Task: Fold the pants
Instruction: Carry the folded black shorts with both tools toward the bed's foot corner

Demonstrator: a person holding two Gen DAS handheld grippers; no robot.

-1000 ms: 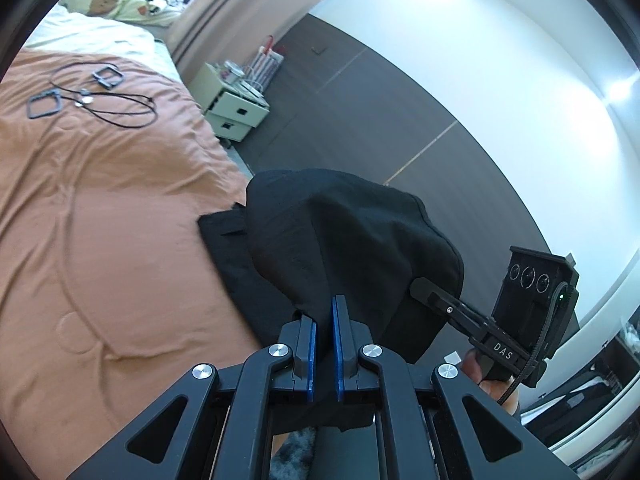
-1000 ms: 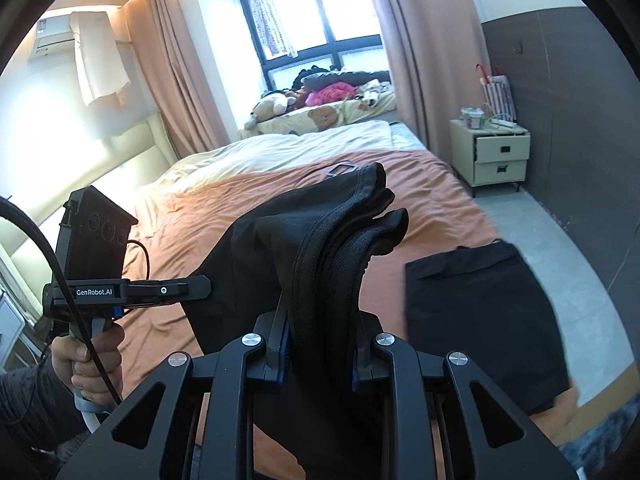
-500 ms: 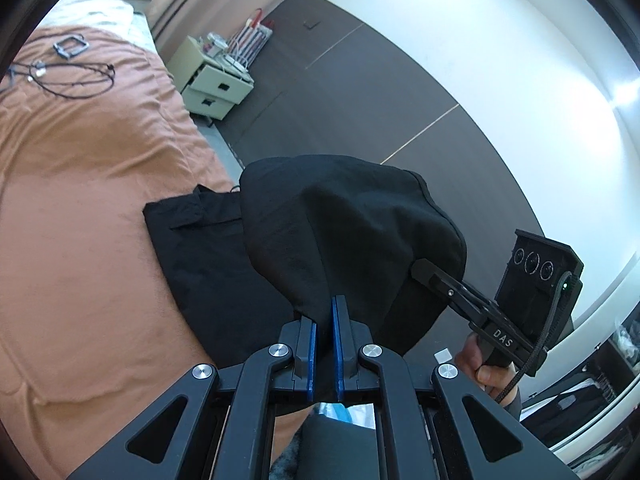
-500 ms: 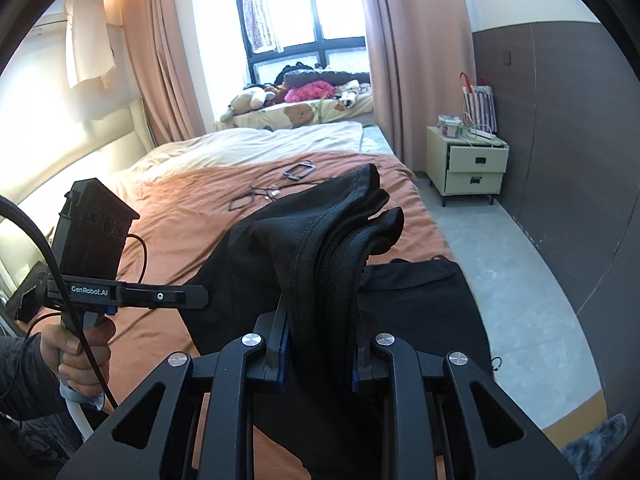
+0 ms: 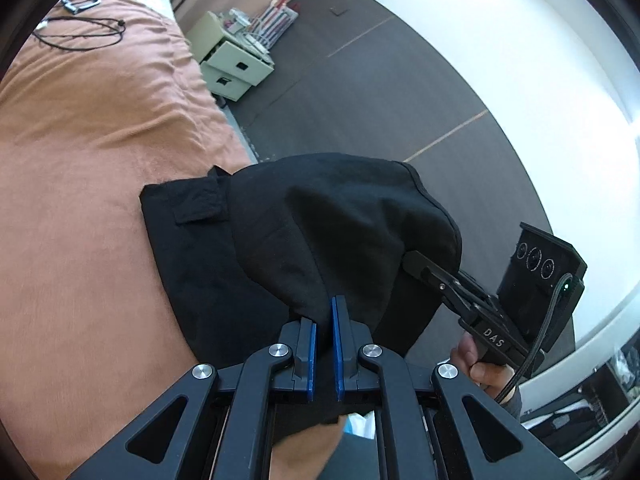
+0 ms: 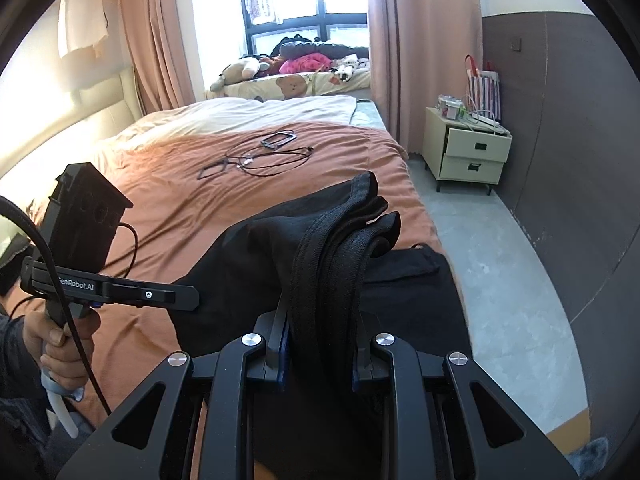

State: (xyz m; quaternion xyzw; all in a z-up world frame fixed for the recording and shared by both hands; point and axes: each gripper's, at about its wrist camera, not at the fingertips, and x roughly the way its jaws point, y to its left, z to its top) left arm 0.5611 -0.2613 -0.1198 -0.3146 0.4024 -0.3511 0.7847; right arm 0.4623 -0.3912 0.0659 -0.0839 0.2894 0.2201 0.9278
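Note:
Black pants (image 5: 340,216) hang doubled between both grippers above the orange bed cover (image 5: 80,140). Their other half lies flat on the bed's near right corner (image 6: 408,288). My left gripper (image 5: 325,312) is shut on a thin fold of the cloth. The right gripper (image 6: 320,340) has the thick bunched waistband (image 6: 332,240) between its jaws, which are opening while the cloth still fills the gap. Each gripper shows in the other's view: the right one (image 5: 436,276) reaches under the cloth, the left one (image 6: 176,298) is at the left, held by a hand.
A pale nightstand (image 6: 468,152) stands right of the bed on the grey floor (image 6: 500,280). Black cables and two small frames (image 6: 260,156) lie farther up the cover. Plush toys and clothes are piled by the window (image 6: 296,64).
Both grippers have carried the lifted half forward and lower over the half lying on the bed. The right jaws stand slightly wider around the waistband.

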